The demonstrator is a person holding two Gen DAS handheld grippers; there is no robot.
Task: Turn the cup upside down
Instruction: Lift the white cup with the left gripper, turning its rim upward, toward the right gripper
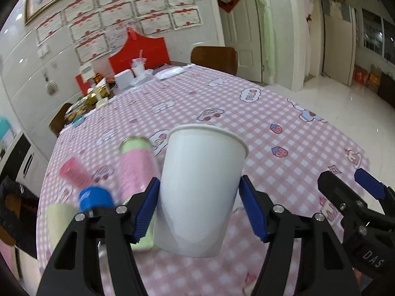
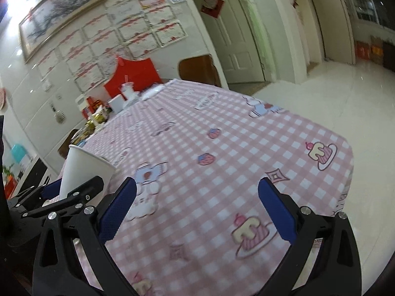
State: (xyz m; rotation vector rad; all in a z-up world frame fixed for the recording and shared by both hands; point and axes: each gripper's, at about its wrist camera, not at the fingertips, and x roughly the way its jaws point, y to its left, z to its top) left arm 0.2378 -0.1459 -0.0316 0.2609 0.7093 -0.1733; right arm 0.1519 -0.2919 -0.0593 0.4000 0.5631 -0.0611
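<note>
A white paper cup (image 1: 201, 190) is held upright, rim up, between the blue pads of my left gripper (image 1: 200, 207), lifted above the pink checked tablecloth (image 1: 246, 113). The left gripper is shut on the cup's lower half. The cup also shows at the left of the right wrist view (image 2: 84, 170), with the left gripper's black fingers around it. My right gripper (image 2: 197, 209) is open and empty over the tablecloth (image 2: 222, 135); it also shows at the right edge of the left wrist view (image 1: 350, 187).
Left of the cup are a pink-and-green can (image 1: 138, 162), a pink cup (image 1: 74, 172), a blue cap (image 1: 95, 197) and a pale green cup (image 1: 59, 222). Boxes, a red board (image 1: 140, 51) and a drink cup stand at the far side. A brown chair (image 1: 214, 58) is behind the table.
</note>
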